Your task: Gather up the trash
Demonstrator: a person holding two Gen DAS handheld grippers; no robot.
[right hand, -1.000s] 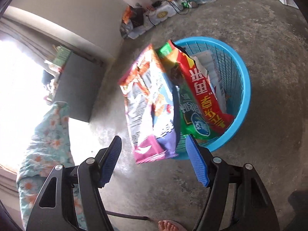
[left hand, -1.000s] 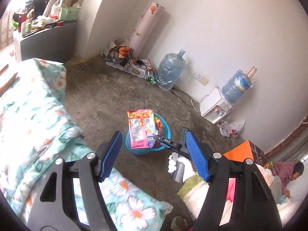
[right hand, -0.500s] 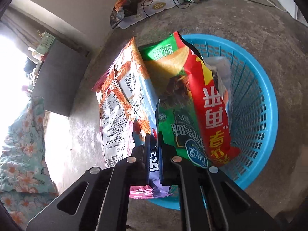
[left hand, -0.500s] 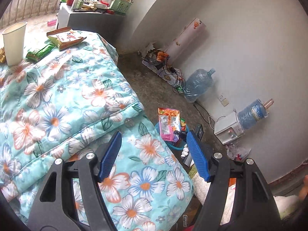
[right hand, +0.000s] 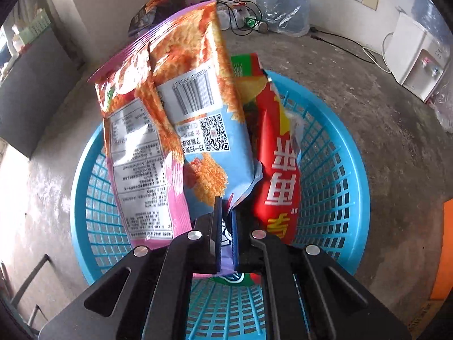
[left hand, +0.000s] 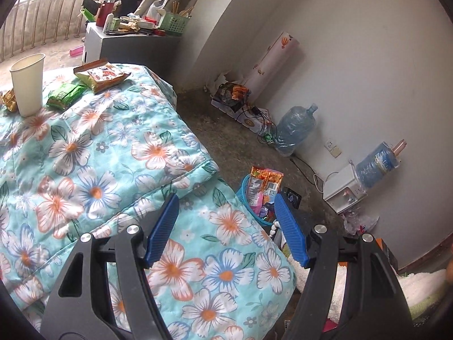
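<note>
Right tongs: our right gripper (right hand: pixel 225 221) has its blue pads pressed together on the lower edge of the pink-and-orange snack bag (right hand: pixel 175 130), pinching it over the blue basket (right hand: pixel 337 175).
Left tongs: our left gripper (left hand: pixel 228 228) stands spread, nothing between its pads, above the floral quilt (left hand: pixel 93 164).
Snack bag: it stands upright from our grip, barcode and printed code facing us, its top leaning toward the wall.
Basket: it sits on the bare concrete floor (right hand: pixel 376 90); inside, a red-and-green chip bag (right hand: pixel 279 170) leans just beside the bag we hold, touching it along one side.
Basket from the left: we see it past the quilt's edge, the snack bag poking above its rim.
Trash on the quilt: at the far end lie an orange snack packet (left hand: pixel 100 78) and a green wrapper (left hand: pixel 66 96), near each other; a paper cup (left hand: pixel 28 83) stands upright beside them, and a small golden wrapper (left hand: pixel 8 99) shows at the cup's left.
Backdrop: along the white wall we note a large water jug (left hand: pixel 294 129) on the floor and a small dispenser (left hand: pixel 344 188) with a bottle on top, well apart from the basket.
Far corner: a grey cabinet (left hand: pixel 127 46) carries clutter we cannot make out in detail.
</note>
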